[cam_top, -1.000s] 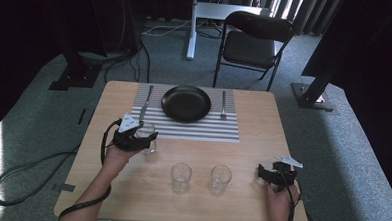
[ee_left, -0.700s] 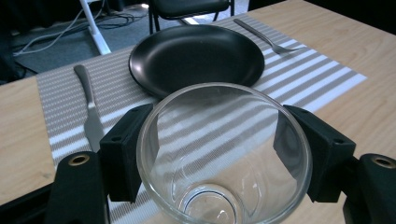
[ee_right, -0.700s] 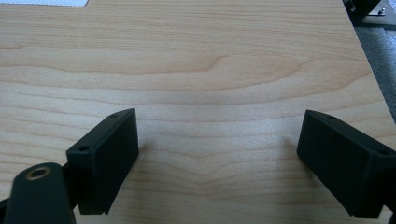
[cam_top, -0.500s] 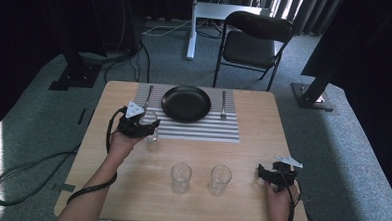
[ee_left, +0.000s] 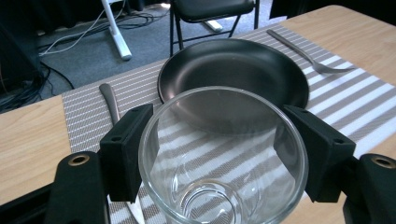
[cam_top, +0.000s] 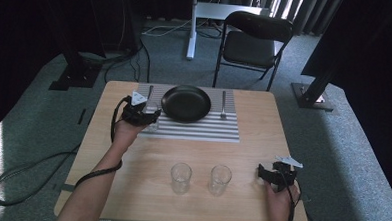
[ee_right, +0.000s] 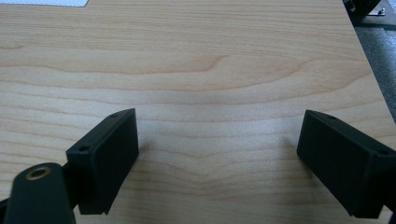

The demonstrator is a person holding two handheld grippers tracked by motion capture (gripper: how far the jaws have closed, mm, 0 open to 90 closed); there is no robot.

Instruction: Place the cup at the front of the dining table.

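My left gripper is shut on a clear empty glass; its jaws press the glass from both sides. It holds the glass upright over the left part of the striped placemat, just left of the black plate. In the left gripper view the plate lies right behind the glass, with a knife to the left and a fork to the right. My right gripper rests open near the table's front right corner, with only bare wood between its jaws.
Two more empty glasses stand side by side near the front middle of the wooden table. A knife and a fork flank the plate. A folding chair stands behind the table.
My left gripper has carried the glass away from the person, from the bare wood onto the placemat's left part beside the plate. The right gripper has stayed still.
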